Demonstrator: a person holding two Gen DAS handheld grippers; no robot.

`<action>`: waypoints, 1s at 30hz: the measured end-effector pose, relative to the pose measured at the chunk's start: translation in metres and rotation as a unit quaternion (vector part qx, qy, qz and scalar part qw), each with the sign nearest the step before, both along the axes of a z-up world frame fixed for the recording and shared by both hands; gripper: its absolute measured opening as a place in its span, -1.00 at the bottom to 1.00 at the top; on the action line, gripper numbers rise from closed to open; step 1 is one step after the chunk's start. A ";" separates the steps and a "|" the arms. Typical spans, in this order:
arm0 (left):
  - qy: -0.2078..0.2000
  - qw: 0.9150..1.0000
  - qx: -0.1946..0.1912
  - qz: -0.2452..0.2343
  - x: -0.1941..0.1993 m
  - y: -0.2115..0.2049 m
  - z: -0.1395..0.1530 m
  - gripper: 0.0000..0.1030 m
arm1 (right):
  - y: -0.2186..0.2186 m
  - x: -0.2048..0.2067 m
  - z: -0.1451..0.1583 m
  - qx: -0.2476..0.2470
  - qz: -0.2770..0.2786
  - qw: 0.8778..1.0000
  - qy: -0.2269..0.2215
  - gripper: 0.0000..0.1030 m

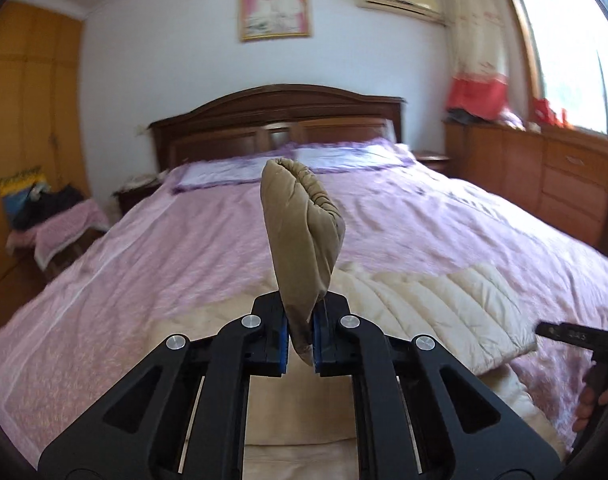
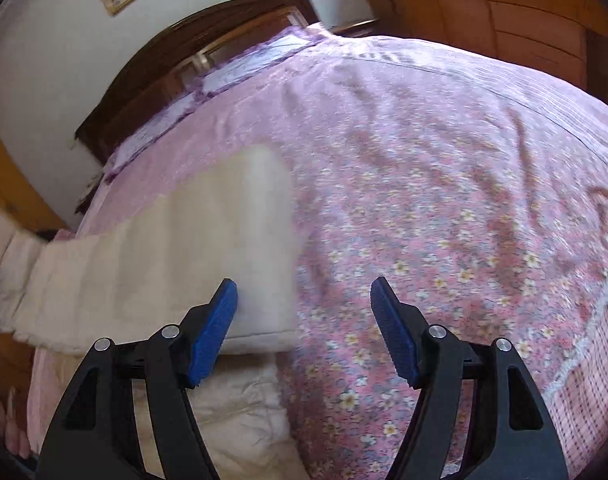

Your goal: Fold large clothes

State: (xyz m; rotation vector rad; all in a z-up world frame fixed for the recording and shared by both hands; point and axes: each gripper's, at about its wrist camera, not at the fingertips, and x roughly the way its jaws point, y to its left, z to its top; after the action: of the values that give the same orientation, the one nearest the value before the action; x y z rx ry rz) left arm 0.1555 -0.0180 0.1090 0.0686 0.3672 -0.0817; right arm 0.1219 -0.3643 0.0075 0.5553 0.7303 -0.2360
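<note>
A cream quilted jacket [image 1: 432,312] lies on the pink floral bedspread [image 1: 183,264] near the bed's foot. My left gripper [image 1: 301,344] is shut on a tan sleeve cuff [image 1: 301,232] that stands up between its blue pads, lifted above the jacket. In the right wrist view the jacket [image 2: 151,264] lies spread to the left, with a folded edge under the left finger. My right gripper [image 2: 304,328] is open and empty, hovering over the jacket's right edge and the bedspread [image 2: 444,200].
A dark wooden headboard [image 1: 275,120] and purple pillows [image 1: 344,158] are at the far end. A wooden dresser [image 1: 544,176] lines the right wall under the window. A side table with clutter [image 1: 51,216] stands left. The right gripper's body [image 1: 576,336] shows at the right edge.
</note>
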 end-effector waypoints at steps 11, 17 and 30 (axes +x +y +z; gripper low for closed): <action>0.050 0.992 -0.071 0.087 0.013 0.090 -0.049 -0.84 | 0.005 0.014 -0.009 0.013 -0.011 1.000 0.008 0.15; 0.134 0.984 -0.072 0.092 0.045 0.109 -0.100 -0.77 | 0.027 0.034 -0.008 -0.044 0.025 0.999 0.012 0.15; 0.180 0.976 0.061 0.107 -0.022 0.129 -0.064 -0.02 | 0.121 -0.050 0.038 -0.197 0.202 0.959 -0.010 0.30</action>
State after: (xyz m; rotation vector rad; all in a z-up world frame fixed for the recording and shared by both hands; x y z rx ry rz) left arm 0.1337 0.1110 0.0447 0.1350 0.7392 0.1440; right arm 0.0716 -0.2431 0.0453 0.0227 0.7372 0.0090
